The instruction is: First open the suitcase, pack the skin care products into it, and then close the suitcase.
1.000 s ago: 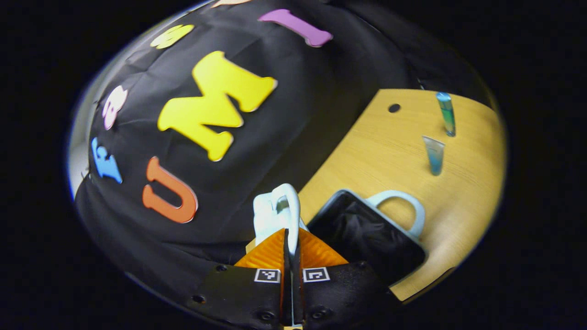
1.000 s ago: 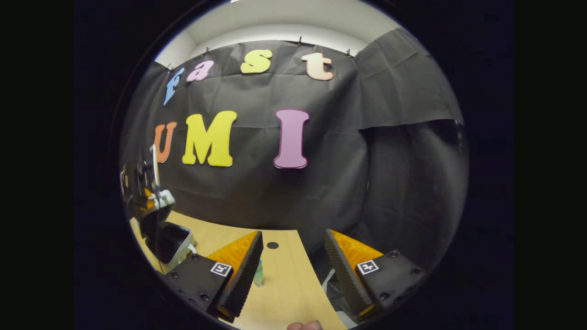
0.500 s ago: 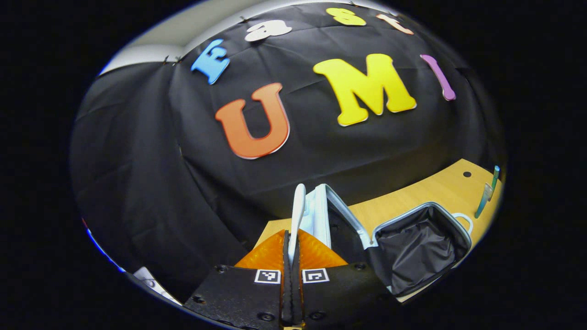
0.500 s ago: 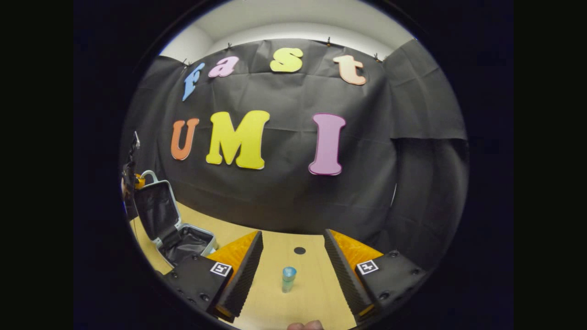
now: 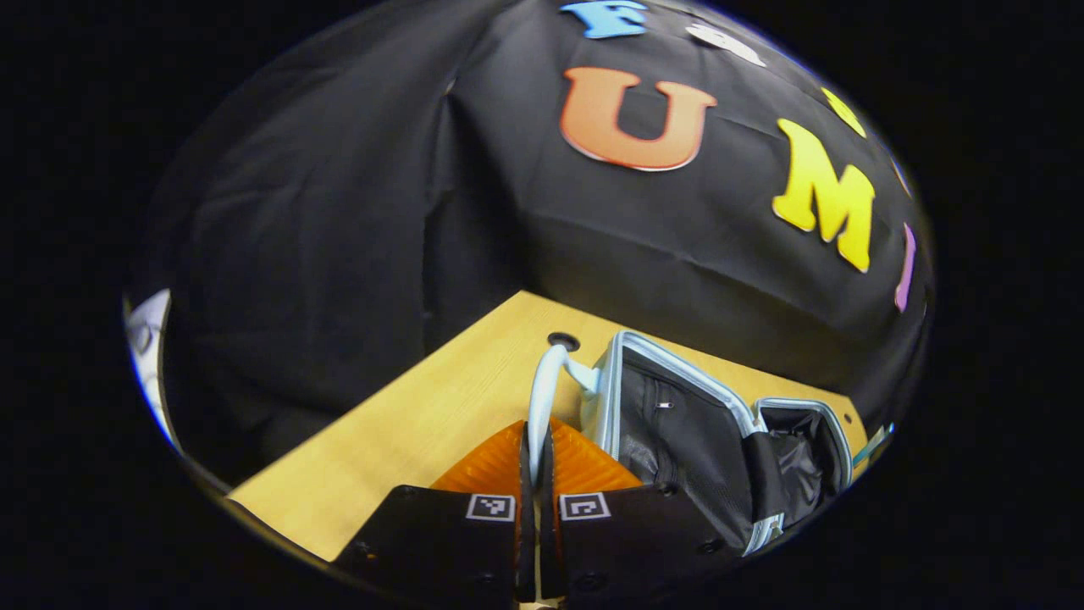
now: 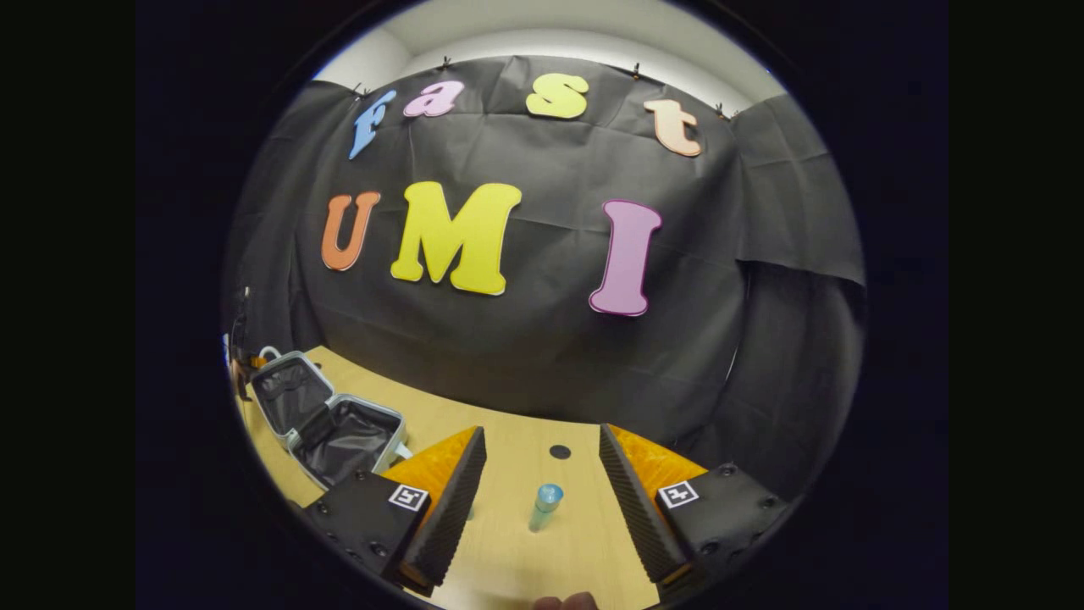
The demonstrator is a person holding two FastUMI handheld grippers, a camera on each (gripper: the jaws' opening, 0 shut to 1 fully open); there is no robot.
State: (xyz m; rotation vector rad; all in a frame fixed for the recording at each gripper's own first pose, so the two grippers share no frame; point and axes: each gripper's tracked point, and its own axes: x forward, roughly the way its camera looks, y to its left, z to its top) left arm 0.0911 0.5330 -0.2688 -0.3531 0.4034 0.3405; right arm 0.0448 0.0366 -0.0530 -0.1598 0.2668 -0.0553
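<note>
**Lid nearly down, don't let the handle slip**

Your left gripper [image 5: 535,449] has its jaws pinching the pale handle [image 5: 542,390] on the suitcase [image 5: 677,424] lid. The handle runs straight up out from between the jaws, and the lid with its black lining lies just right of them, tilted low toward the table [image 5: 406,432]. The other shell sits beyond it, farther right.

Risks from here, as I judge them:
- The handle is thin and smooth-looking. If you loosen the pinch before the lid rests, it likely drops and slaps the table, or jolts the whole case sideways.
- Pulling on past flat could drag the light case along the wood, since nothing pins the base shell.
- The case sits toward the table's left end; a shove that way might send it off.

Your right gripper [image 6: 540,500] has its jaws spread wide with nothing in them. A blue-green tube [image 6: 544,506] stands between them, slightly ahead, not touching either finger. A careless sweep would tip it, because it is tall and narrow. In the right gripper view the suitcase lies open well to the left of the jaws.

The table is bare light wood with a dark cable hole [image 6: 559,451] ahead of the right jaws. Black cloth walls close in the booth, with a white ceiling strip above.
</note>
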